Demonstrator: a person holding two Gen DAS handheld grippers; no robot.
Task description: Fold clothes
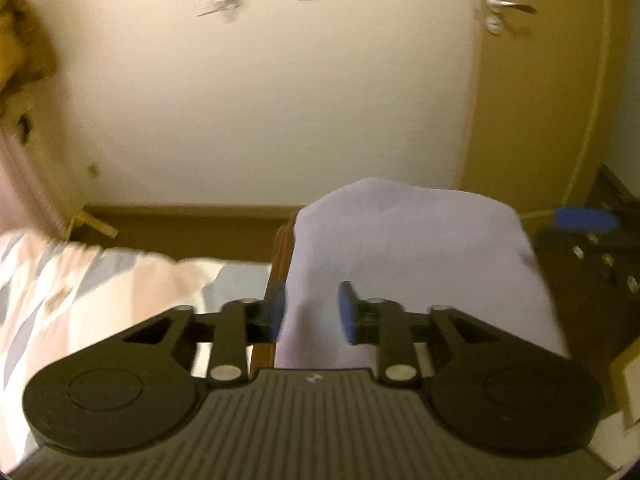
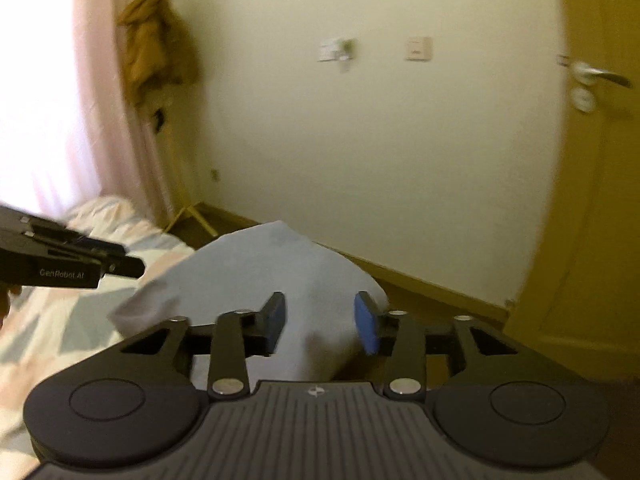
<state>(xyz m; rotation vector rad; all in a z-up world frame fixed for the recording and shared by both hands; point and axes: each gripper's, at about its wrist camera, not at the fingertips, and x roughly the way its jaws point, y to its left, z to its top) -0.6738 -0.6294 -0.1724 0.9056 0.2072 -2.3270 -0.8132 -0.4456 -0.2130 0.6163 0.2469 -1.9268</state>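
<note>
A pale lavender cloth [image 1: 400, 240] rises in a soft mound over the corner of the bed. It runs back between the blue pads of my left gripper [image 1: 311, 312], which is shut on it with a crease at the pinch. In the right wrist view the same cloth [image 2: 272, 264] narrows down into my right gripper [image 2: 320, 326], also shut on it. The right gripper [image 1: 584, 219] shows at the cloth's right edge in the left wrist view. The left gripper [image 2: 132, 266] reaches the cloth's left corner in the right wrist view. Both views are blurred.
A patterned pink, white and blue bedspread [image 1: 80, 280] [image 2: 60, 320] lies to the left. A brown wooden bed frame [image 1: 276, 248] runs under the cloth. A cream wall stands ahead, a door [image 2: 592, 200] on the right, a curtain [image 2: 60, 80] and a hanging brown garment [image 2: 156, 40] on the left.
</note>
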